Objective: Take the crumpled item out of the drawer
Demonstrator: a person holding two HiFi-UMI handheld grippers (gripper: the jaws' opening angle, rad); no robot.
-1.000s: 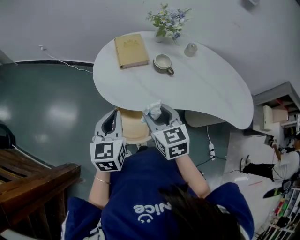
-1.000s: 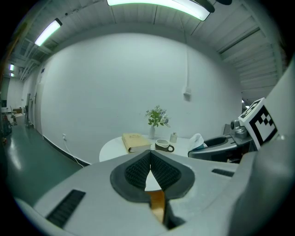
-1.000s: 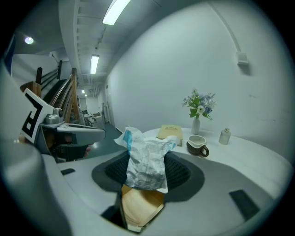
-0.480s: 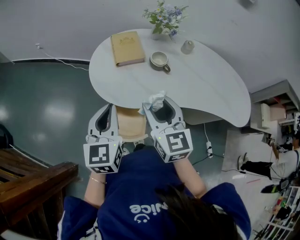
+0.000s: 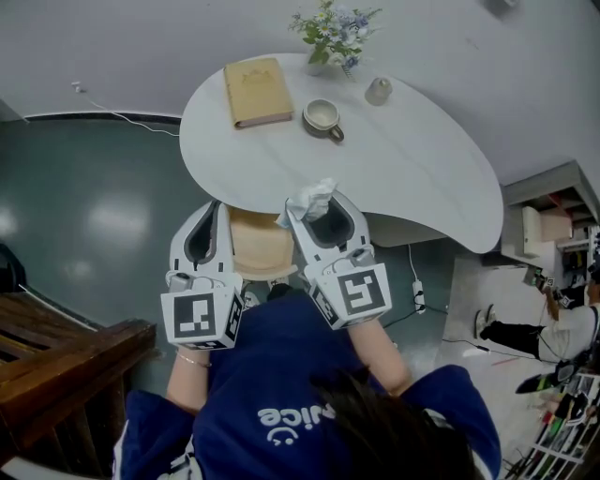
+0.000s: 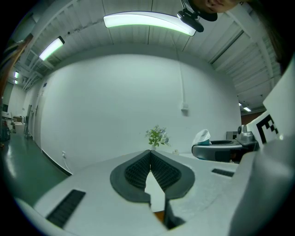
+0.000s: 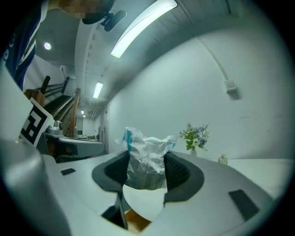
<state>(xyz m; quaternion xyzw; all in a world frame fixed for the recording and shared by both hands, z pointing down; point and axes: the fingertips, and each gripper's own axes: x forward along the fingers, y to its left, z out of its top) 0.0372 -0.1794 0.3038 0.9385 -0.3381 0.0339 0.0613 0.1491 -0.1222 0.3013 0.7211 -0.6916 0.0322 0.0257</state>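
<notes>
A crumpled white and blue wrapper (image 5: 309, 199) sticks up between the jaws of my right gripper (image 5: 315, 208), which is shut on it at the near edge of the white table (image 5: 412, 178). In the right gripper view the wrapper (image 7: 146, 161) fills the gap between the dark pads (image 7: 180, 171). My left gripper (image 5: 217, 208) hangs beside it, to the left. Its pads (image 6: 161, 171) meet at the tip with nothing between them. The tan open drawer (image 5: 262, 251) lies below, between the two grippers.
On the table stand a tan book (image 5: 257, 91), a cup (image 5: 323, 117), a vase of flowers (image 5: 336, 28) and a small jar (image 5: 378, 91). Dark wooden furniture (image 5: 66, 356) is at lower left. Shelves (image 5: 553, 225) stand at the right.
Both grippers have risen and now reach up to the table's near edge. The wrapper stays in the right gripper's jaws, and the left gripper stays shut and empty.
</notes>
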